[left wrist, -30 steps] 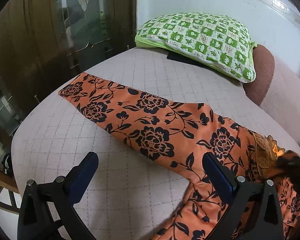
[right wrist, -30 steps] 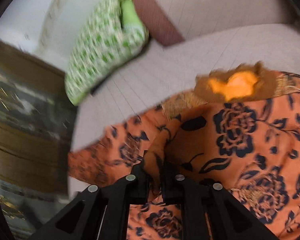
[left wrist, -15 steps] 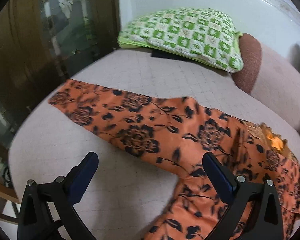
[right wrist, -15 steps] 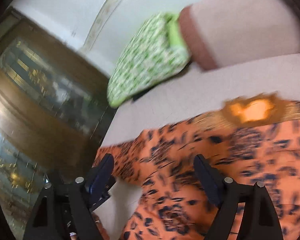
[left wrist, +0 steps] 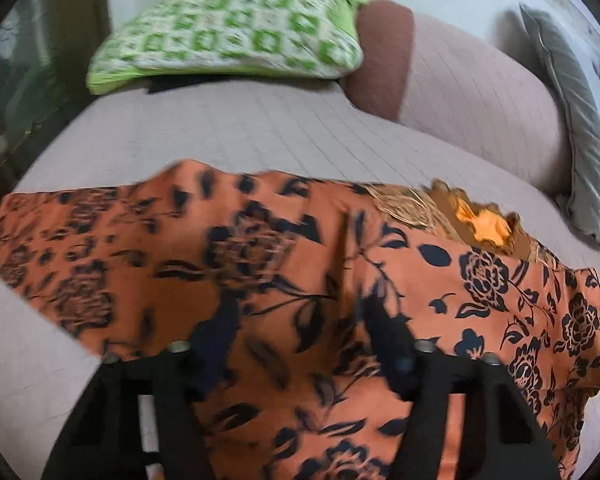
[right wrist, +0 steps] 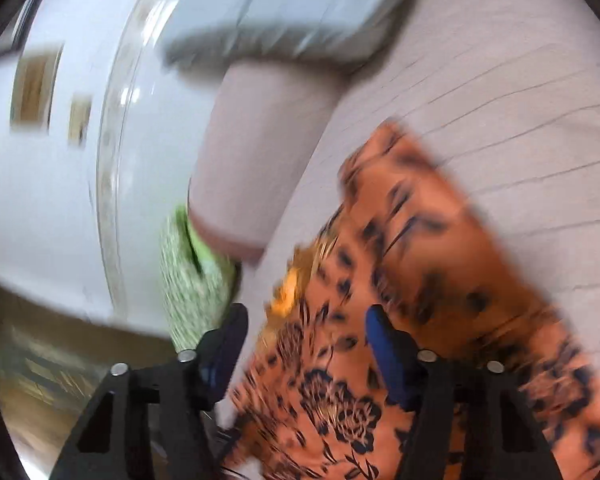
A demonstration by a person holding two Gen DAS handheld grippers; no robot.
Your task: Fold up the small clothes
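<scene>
An orange garment with black flowers (left wrist: 260,264) lies spread across the beige quilted bed (left wrist: 236,132); its gold-trimmed neck opening (left wrist: 480,228) sits toward the right. My left gripper (left wrist: 300,332) is open, low over the cloth, with its fingers partly closed in and nothing between them. In the blurred right wrist view the same garment (right wrist: 440,260) lies ahead, and my right gripper (right wrist: 306,344) is open and empty just above it.
A green-and-white checked pillow (left wrist: 236,28) lies at the head of the bed, also visible in the right wrist view (right wrist: 188,288). A brown-and-beige bolster (left wrist: 452,76) and a grey pillow (left wrist: 572,120) lie along the far right. A dark wooden cabinet stands left.
My right gripper let go of the cloth, opened and swung to the right. My left gripper moved forward over the garment and its fingers narrowed.
</scene>
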